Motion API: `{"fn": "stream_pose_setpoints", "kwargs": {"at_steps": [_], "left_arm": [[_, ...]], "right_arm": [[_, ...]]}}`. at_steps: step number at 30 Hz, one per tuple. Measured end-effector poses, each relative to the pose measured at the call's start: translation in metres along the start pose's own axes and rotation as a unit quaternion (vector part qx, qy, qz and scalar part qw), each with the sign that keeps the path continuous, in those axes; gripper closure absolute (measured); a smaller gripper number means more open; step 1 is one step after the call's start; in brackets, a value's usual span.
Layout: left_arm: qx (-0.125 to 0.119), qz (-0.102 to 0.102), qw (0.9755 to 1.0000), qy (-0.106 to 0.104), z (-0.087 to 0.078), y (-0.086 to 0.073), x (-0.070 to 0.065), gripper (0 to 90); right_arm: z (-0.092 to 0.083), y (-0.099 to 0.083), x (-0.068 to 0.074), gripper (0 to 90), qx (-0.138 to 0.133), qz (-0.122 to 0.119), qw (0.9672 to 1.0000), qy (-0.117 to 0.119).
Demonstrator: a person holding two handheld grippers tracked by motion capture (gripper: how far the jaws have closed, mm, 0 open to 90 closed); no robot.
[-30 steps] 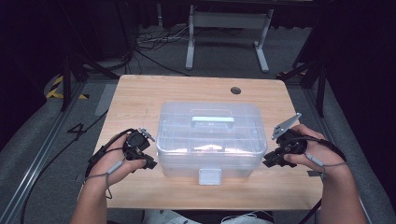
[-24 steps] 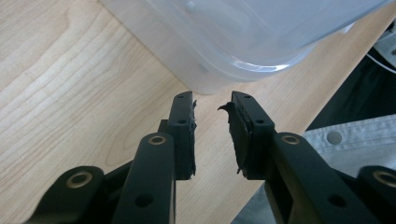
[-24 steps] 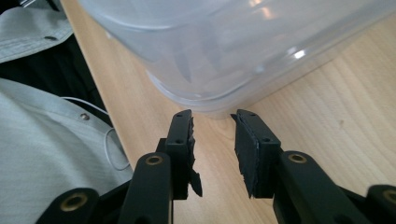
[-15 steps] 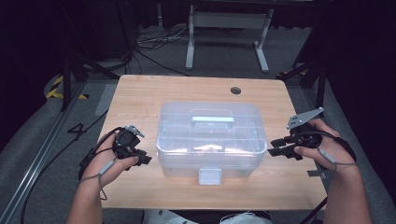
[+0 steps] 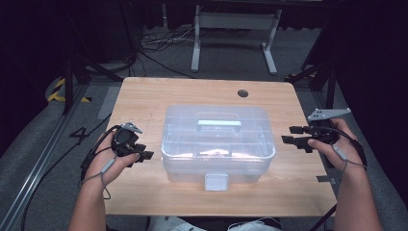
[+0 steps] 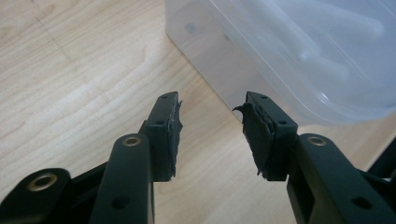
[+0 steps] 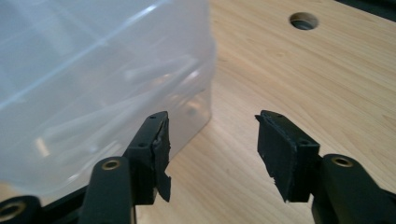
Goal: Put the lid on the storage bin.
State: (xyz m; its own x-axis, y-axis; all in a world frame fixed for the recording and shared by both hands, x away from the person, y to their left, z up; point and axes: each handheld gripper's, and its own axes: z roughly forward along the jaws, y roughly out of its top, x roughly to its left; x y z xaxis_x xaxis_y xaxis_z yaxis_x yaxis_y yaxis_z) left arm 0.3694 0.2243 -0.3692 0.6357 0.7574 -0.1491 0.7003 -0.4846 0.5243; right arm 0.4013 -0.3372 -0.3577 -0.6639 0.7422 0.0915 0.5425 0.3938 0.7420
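Left gripper (image 5: 144, 155) sits on the left side of the wooden table (image 5: 144, 96), just off the left wall of the clear plastic storage box (image 5: 217, 144); apart from it, not touching. Jaws spread, have just been opening, nothing between them but bare tabletop. In the left gripper view the gripper (image 6: 211, 135) points at the table with the box corner (image 6: 289, 56) past its tips. Left hand (image 5: 113, 156) wraps the body from behind, forearm coming in from the near edge, angled slightly inward, cable looping off the wrist.

Right gripper (image 5: 292, 134) is out past the box's right wall, near the table's right edge, clearly apart from the box. Jaws wide, have just been opening, empty. Right gripper view: gripper (image 7: 212, 149) faces the box side (image 7: 93, 84), tabletop in the gap, cable hole (image 7: 303, 21) farther off. Right hand (image 5: 332, 142) holds the body level, jaws aimed left toward the box, forearm rising from the near right corner, grey plate on top.

Box stands mid-table, lid on, handle (image 5: 219, 124) flat on top, front latch (image 5: 216, 182) facing the near edge.
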Motion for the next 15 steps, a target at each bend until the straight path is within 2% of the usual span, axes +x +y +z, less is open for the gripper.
{"fn": "stream_pose_setpoints", "kwargs": {"at_steps": [3, 6, 7, 11, 15], "left_arm": [[-0.015, -0.003, 0.9999, 0.008, 0.007, 0.002, 0.008, 54.9], [-0.019, -0.01, 0.9998, 0.006, 0.013, 0.002, 0.014, 54.2], [-0.019, -0.01, 0.9998, 0.006, 0.013, 0.002, 0.014, 53.9], [-0.02, -0.02, 0.9996, 0.003, 0.021, 0.0, 0.022, 53.0], [-0.024, -0.019, 0.9995, 0.005, 0.026, -0.002, 0.028, 51.6]], "right_arm": [[0.007, -0.007, -0.008, 41.8, 0.004, 0.005, 1.0, -0.003], [0.013, -0.013, -0.014, 40.9, 0.01, 0.024, 0.9996, 0.009], [0.013, -0.013, -0.014, 40.9, 0.01, 0.024, 0.9996, 0.009], [0.021, -0.019, -0.019, 40.8, 0.009, 0.032, 0.9995, -0.002], [0.034, -0.026, -0.027, 40.7, 0.003, 0.037, 0.9992, -0.012]]}}
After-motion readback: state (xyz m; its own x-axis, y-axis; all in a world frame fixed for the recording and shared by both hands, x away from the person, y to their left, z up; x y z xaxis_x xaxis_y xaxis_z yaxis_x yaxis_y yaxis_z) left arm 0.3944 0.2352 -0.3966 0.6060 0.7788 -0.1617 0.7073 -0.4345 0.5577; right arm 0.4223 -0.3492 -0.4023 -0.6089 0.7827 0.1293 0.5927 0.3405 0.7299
